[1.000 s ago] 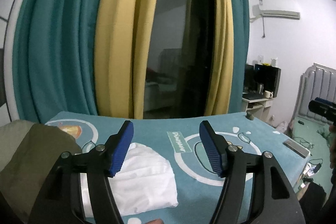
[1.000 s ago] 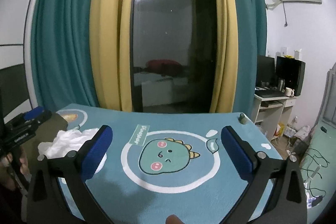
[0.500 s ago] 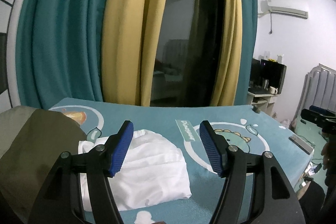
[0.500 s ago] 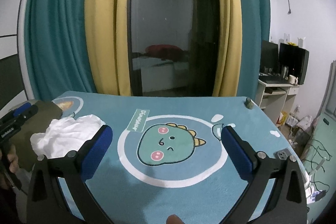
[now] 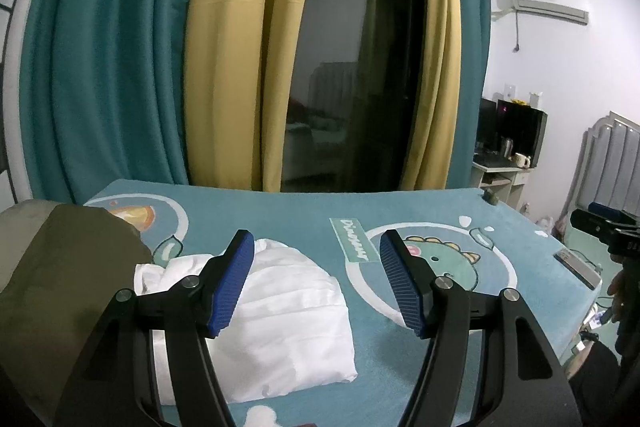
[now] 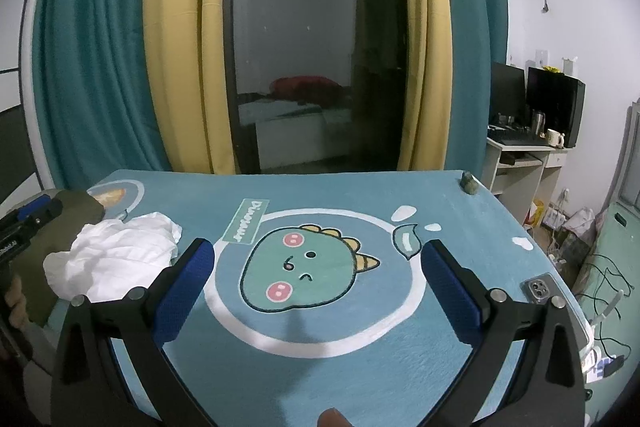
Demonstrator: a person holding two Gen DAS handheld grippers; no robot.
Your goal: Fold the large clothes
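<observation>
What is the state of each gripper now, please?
Left gripper: open, holding nothing, above the white garment.
Right gripper: open, holding nothing, over the blue mat.

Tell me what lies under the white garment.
The white garment rests on the teal dinosaur mat, its left edge against the olive garment. Anything beneath its folds is covered.

I can read "Dinosaur" on the green label [image 6: 245,221] printed on my mat [image 6: 460,207]; nothing else legible.
</observation>
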